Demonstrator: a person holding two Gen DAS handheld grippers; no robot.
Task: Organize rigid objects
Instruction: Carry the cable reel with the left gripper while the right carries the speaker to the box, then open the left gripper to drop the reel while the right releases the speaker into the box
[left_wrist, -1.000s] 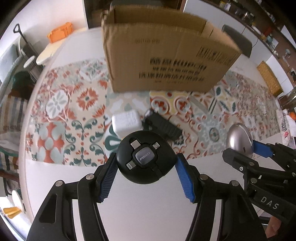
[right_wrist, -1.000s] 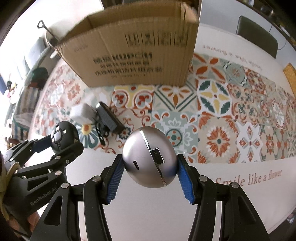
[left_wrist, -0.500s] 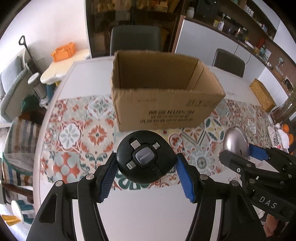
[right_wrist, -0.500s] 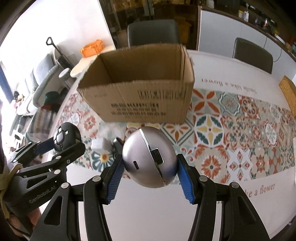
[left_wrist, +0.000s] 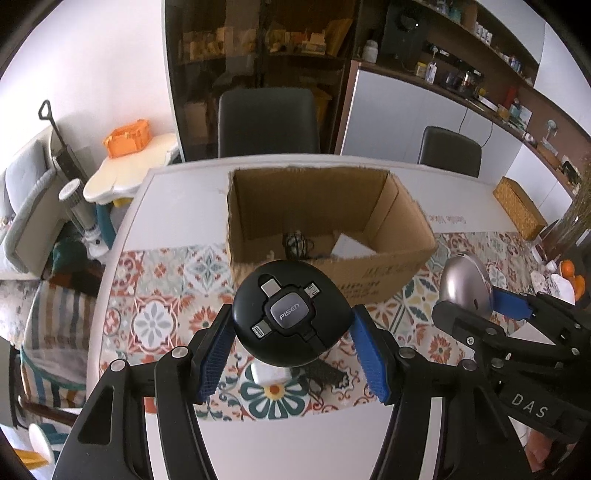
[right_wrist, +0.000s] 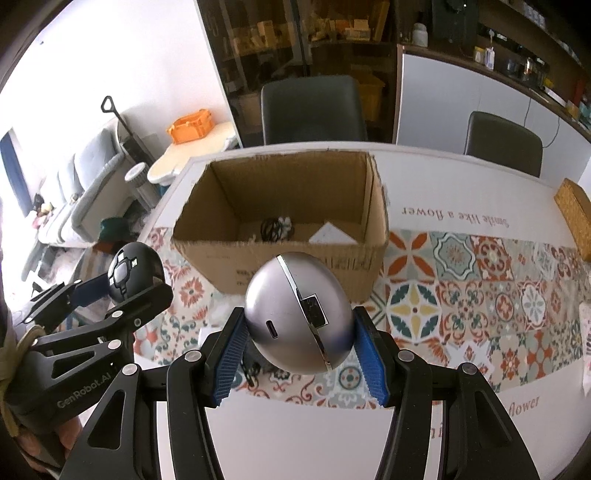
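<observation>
My left gripper (left_wrist: 291, 328) is shut on a round black Pisen cable reel (left_wrist: 290, 317), held in the air in front of the open cardboard box (left_wrist: 391, 273). My right gripper (right_wrist: 299, 332) is shut on a silver egg-shaped gadget (right_wrist: 291, 314), also raised before the cardboard box (right_wrist: 207, 258). Each gripper shows in the other's view, the silver gadget (left_wrist: 465, 288) at right and the black reel (right_wrist: 131, 273) at left. A black coiled cable (left_wrist: 297, 242) and a white item (left_wrist: 349, 247) lie inside the box. A white charger (left_wrist: 267, 374) and a black adapter (left_wrist: 325, 374) stay on the table below.
The patterned runner (right_wrist: 480, 280) crosses the white table (left_wrist: 280, 443). Dark chairs (left_wrist: 267, 122) stand behind the far edge, and a wicker box (left_wrist: 519, 206) sits at the right. An orange crate (left_wrist: 127, 136) rests on a small side table to the left.
Both grippers have risen with their objects still held. The view now looks down into the box, whose inside was hidden before; the charger and adapter have slid beneath the left gripper.
</observation>
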